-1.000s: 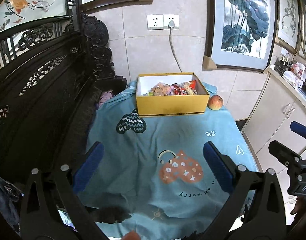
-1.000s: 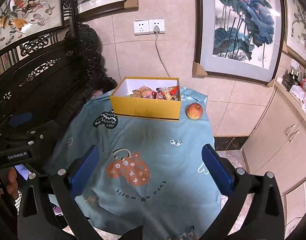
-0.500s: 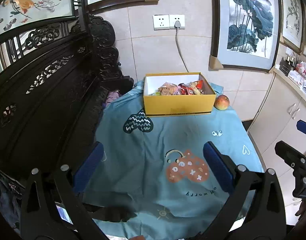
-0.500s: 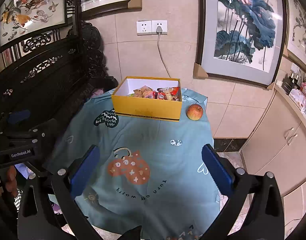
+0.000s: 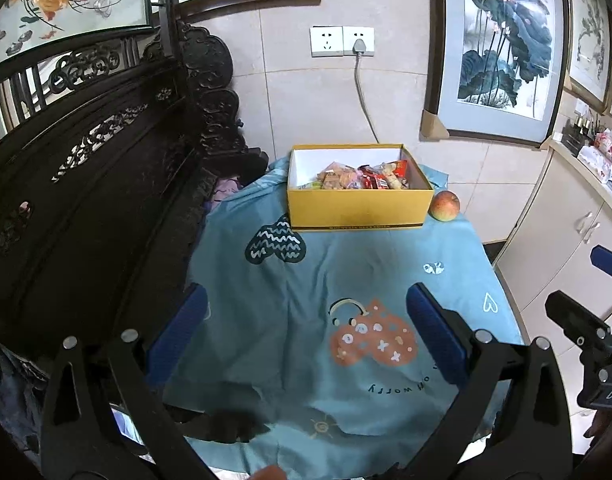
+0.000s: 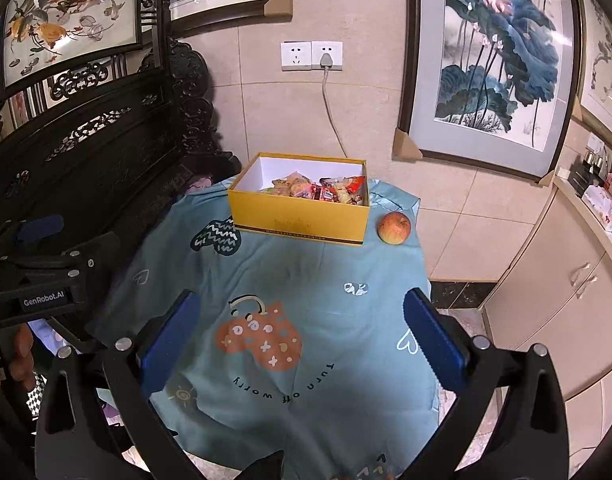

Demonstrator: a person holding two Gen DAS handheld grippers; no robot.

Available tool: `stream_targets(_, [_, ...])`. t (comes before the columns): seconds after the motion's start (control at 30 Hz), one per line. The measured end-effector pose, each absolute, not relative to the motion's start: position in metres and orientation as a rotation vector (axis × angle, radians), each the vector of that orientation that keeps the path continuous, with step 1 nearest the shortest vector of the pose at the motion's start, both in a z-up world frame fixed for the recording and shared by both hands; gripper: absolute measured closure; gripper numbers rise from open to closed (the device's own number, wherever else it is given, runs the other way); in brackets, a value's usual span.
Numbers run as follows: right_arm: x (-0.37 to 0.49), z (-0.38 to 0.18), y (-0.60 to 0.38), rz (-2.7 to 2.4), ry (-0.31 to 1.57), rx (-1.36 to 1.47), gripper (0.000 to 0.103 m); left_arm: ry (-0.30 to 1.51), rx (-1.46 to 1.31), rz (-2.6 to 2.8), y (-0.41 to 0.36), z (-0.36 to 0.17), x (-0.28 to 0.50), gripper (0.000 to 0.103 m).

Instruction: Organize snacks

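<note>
**Both grippers hovering wide open, snacks sitting in the far box**

You are holding the left gripper (image 5: 306, 336) above the near edge of the blue tablecloth (image 5: 306, 280), its jaws spread wide and gripping nothing. You are holding the right gripper (image 6: 302, 332) beside it, to its right, jaws equally wide apart and empty. The snacks (image 6: 317, 190) are lying inside the yellow box (image 6: 298, 220), which is sitting at the far end of the cloth, well apart from both grippers. An apple (image 6: 393, 228) is resting just beside the box's right end.
</note>
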State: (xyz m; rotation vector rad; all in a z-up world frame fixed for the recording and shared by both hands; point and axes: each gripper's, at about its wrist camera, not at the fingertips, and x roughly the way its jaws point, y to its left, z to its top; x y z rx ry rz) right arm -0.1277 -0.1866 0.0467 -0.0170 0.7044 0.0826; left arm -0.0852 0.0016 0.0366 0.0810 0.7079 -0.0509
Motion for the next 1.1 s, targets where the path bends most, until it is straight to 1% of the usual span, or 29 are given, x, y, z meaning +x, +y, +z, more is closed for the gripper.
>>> stream_targets(0.23, [-0.127, 0.046, -0.188, 0.081, 0.707, -0.015, 0.001, 0.672, 0.083, -0.042, 0.0, 0.039, -0.086, 0.002])
stream_targets(0.5, [-0.126, 0.045, -0.187, 0.08, 0.707, -0.014, 0.001, 0.693, 0.009, -0.106, 0.007, 0.043, -0.078, 0.002])
stream_targets(1.1, [-0.115, 0.041, -0.182, 0.1, 0.699, -0.036, 0.001, 0.693, 0.029, -0.06, 0.01, 0.04, -0.073, 0.002])
